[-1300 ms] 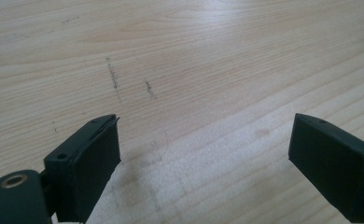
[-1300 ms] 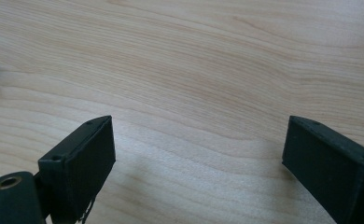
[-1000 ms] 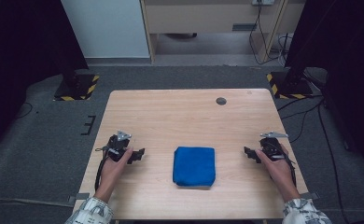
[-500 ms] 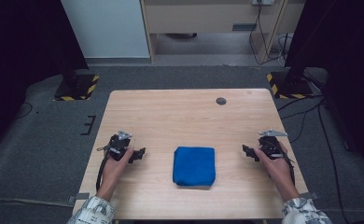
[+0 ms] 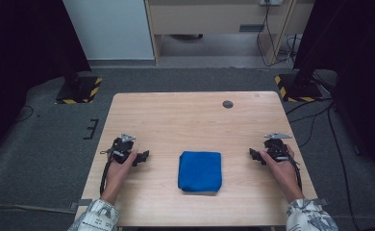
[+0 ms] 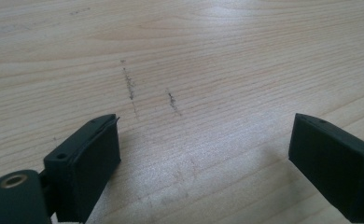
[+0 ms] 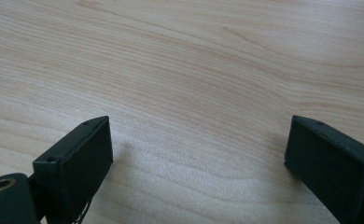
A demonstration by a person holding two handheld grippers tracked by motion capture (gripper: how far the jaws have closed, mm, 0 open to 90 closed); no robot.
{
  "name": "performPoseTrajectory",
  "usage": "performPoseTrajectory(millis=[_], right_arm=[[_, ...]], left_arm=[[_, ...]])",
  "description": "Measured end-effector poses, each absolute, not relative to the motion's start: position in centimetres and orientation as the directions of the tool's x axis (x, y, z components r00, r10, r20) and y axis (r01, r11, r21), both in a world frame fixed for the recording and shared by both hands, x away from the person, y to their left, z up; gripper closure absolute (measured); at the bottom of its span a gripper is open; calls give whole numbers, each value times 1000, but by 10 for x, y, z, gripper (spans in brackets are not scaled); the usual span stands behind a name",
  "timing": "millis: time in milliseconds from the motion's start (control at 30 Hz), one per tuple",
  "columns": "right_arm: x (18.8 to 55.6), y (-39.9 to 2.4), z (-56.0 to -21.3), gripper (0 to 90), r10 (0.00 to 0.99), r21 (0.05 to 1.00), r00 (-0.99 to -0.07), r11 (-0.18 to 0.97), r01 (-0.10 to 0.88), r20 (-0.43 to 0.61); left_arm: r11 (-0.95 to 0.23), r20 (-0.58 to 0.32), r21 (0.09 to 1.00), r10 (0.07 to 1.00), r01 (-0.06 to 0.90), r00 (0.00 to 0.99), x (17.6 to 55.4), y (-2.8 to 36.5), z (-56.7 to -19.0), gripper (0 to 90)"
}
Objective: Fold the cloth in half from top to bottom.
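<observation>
A folded blue cloth lies flat near the front middle of the wooden table. My left gripper rests on the table to the cloth's left, pointing toward it, a short gap away. My right gripper sits to the cloth's right, also pointing inward and apart from it. In the left gripper view the left gripper is open, its jaws wide apart over bare wood with faint dark scuff marks. In the right gripper view the right gripper is open over plain wood grain.
A small dark round disc sits near the table's far right edge. Beyond the table are grey floor, stands with yellow-black striped bases, cables and a white cabinet.
Both hands have barely shifted; the right gripper has edged slightly. The cloth has not moved.
</observation>
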State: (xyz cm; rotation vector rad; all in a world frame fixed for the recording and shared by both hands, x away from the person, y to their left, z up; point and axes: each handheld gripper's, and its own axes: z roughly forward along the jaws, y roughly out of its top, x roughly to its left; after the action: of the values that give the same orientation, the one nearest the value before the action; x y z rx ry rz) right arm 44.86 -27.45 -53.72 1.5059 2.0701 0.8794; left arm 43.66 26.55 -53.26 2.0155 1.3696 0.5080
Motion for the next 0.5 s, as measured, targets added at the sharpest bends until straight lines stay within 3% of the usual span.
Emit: performPoseTrajectory(millis=[500], right_arm=[[452,-270,-540,32,945,709,-327,230,666,0]], left_arm=[[-288,4,707,915,646,403,440,262,-537,32]])
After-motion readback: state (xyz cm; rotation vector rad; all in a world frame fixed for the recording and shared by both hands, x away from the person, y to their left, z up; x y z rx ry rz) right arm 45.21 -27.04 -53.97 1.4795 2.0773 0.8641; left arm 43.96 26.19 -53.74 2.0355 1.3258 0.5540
